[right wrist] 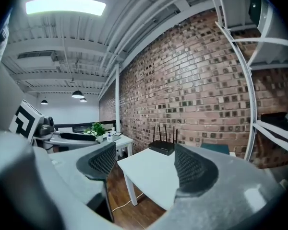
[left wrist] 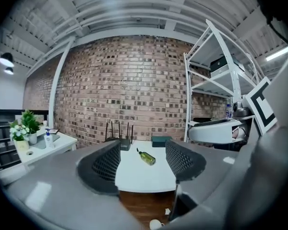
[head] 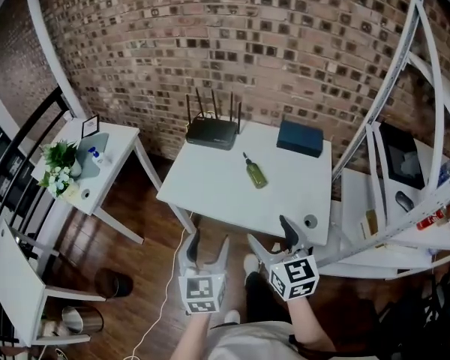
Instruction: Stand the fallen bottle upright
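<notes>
Head view: one green bottle (head: 255,173) lies on its side on the white bench (head: 210,190), in front of one black router (head: 212,131) and one dark blue box (head: 300,138). Two tongs, the left tongs (head: 208,244) and the right tongs (head: 270,235), are held side by side short of the bench's near edge, over a wooden floor (head: 135,223). A brick wall (head: 285,43) stands behind.

Left gripper view: the left tongs stand apart and empty, with the bottle lying well ahead.

Right gripper view: the right tongs gape wide and empty, facing the bench's corner and the router.
</notes>
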Motion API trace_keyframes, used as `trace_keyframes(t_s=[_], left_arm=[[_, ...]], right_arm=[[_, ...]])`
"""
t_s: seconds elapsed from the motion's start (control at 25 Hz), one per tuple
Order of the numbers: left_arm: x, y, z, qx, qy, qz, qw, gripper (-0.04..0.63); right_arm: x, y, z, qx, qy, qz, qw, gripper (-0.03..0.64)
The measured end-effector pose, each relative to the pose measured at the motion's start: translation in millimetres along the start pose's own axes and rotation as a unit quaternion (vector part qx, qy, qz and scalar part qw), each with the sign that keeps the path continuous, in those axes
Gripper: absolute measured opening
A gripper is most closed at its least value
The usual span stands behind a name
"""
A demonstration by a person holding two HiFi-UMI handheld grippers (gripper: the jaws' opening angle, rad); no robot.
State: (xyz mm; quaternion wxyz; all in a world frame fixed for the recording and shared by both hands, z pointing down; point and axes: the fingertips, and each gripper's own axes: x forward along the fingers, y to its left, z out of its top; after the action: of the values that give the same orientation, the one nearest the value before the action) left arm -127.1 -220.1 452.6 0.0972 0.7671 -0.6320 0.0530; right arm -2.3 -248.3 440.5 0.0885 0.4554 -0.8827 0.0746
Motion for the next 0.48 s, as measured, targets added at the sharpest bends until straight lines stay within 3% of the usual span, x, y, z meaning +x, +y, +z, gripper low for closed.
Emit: trace_keyframes(t_s=[0.24,0.48], left_arm=[[113,15,28,0.009,-0.003,0.007,0.9999,0.313],[206,41,63,0.018,-0.026,0.033,0.9989,0.304]], right_arm=[[113,-70,37,0.013,-0.027,0.036,0.999,0.357],[187,-120,79,-0.015,-0.052,0.067,0.996,0.342]])
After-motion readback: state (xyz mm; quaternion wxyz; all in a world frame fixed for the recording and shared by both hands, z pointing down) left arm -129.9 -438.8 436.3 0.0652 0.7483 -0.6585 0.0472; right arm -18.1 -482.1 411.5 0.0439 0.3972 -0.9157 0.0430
